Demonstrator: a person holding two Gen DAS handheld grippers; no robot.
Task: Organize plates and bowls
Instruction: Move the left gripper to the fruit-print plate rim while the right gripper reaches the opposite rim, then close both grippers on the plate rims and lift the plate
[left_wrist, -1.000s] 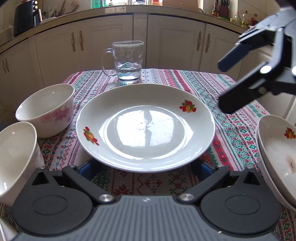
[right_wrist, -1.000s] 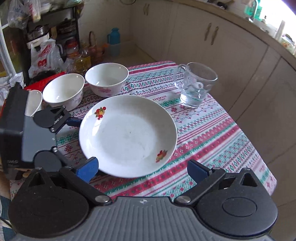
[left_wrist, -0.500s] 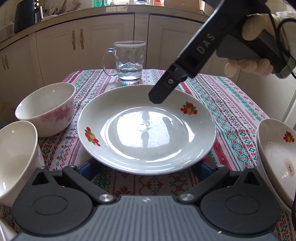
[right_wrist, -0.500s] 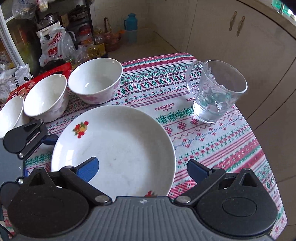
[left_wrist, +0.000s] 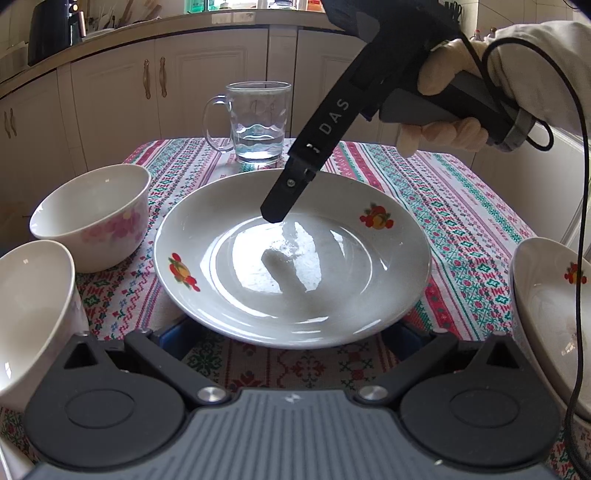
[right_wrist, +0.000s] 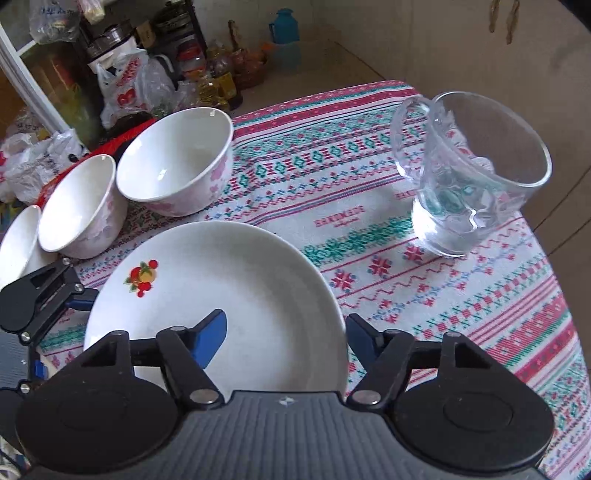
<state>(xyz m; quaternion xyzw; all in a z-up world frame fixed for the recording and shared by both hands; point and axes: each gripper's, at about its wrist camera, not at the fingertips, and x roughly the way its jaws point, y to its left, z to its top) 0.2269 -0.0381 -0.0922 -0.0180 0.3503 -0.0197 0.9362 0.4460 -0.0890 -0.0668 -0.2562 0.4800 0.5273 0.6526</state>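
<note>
The right gripper has its fingers straddling the rim of the plate: one blue finger lies over the plate's white well, the other sits just outside the rim above the cloth. The fingers are closing, and the pads do not yet press on the rim. From the left wrist view, a black finger of that gripper slants down over the plate's far half, its tip just above the glossy surface, with a gloved hand on the grey handle and a black cable looping off it.

The left gripper sits at the near edge of the same plate. Its blue fingers are mostly hidden under the rim on either side, so I cannot tell whether they are released or clenched.

The plate is round, white and shallow, with a broad rim and small red-and-yellow fruit decals. It sits in the middle of the counter on a striped, patterned tablecloth.

Two white bowls with faint pink flowers, the farther bowl and the nearer bowl, stand beside the plate. A second plate with the same decal shows at the right edge. A glass mug holding a little water stands beyond the plate.
</note>
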